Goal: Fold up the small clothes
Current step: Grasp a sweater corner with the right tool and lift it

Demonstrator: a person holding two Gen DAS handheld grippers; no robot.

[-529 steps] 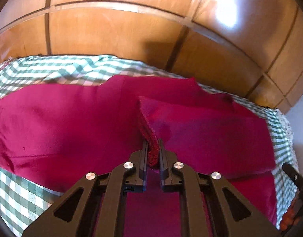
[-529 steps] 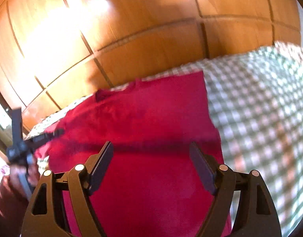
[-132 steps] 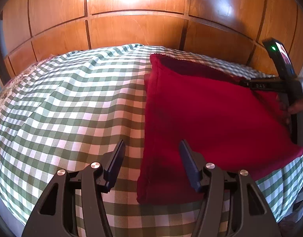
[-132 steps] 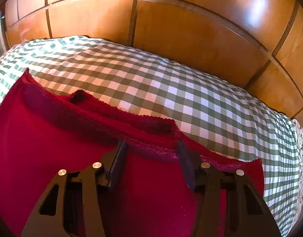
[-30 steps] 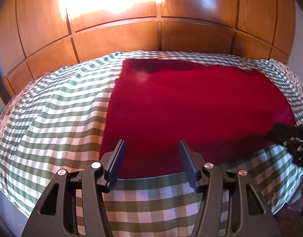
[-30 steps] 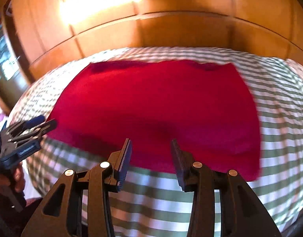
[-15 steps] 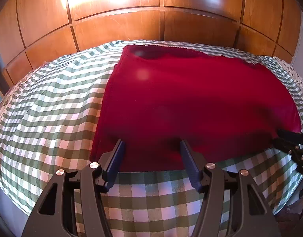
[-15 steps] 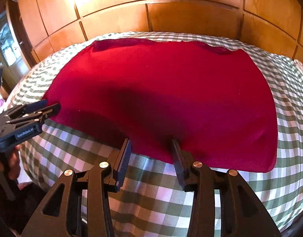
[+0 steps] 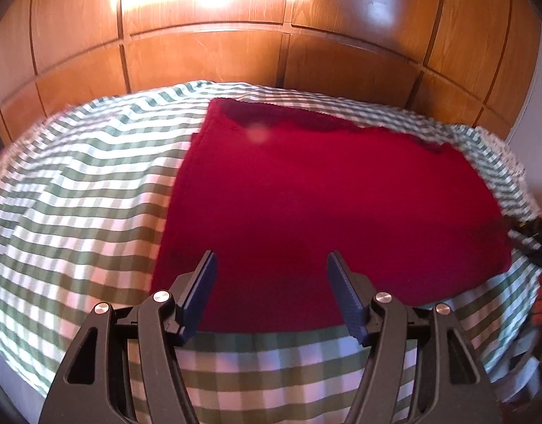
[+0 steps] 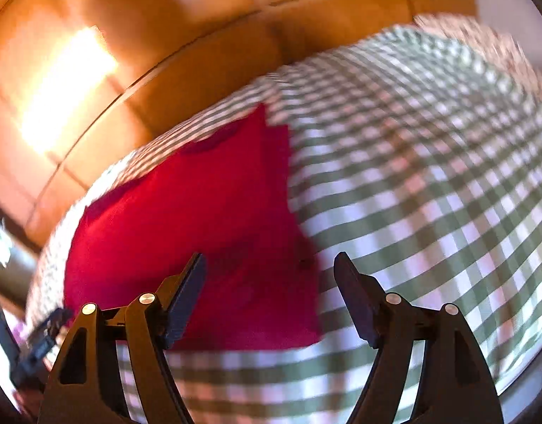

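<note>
The red garment (image 9: pixel 327 212) is lying flat as a rough rectangle on the bed (image 9: pixel 76 212), which is wearing a green-and-white checked cover, and its near edge is sitting close to the bed's front edge. The left gripper (image 9: pixel 269 291) is hovering just above that near edge with its fingers (image 9: pixel 200 289) spread wide and holding nothing; the right gripper (image 10: pixel 269 300) is likewise hanging over the garment's near right corner, fingers (image 10: pixel 355 304) wide and empty, its view smeared by motion blur. Judging from how the cloth is lying, another fold is probably the step in hand, and doing it well is likely meaning this: each gripper is coming down on one near corner, pinching all the layers together rather than only the top one, lifting both corners level, and carrying them to the far edge so the edges are meeting squarely. The far edge is looking a little ragged, with a darker layer peeking out, so aligning there is mattering most. The soft bed is giving under pressure, which could be making it easy to catch the checked cover along with the garment. Behind the bed, glossy wooden panelling (image 9: pixel 341 63) is reflecting a bright patch of light.
</note>
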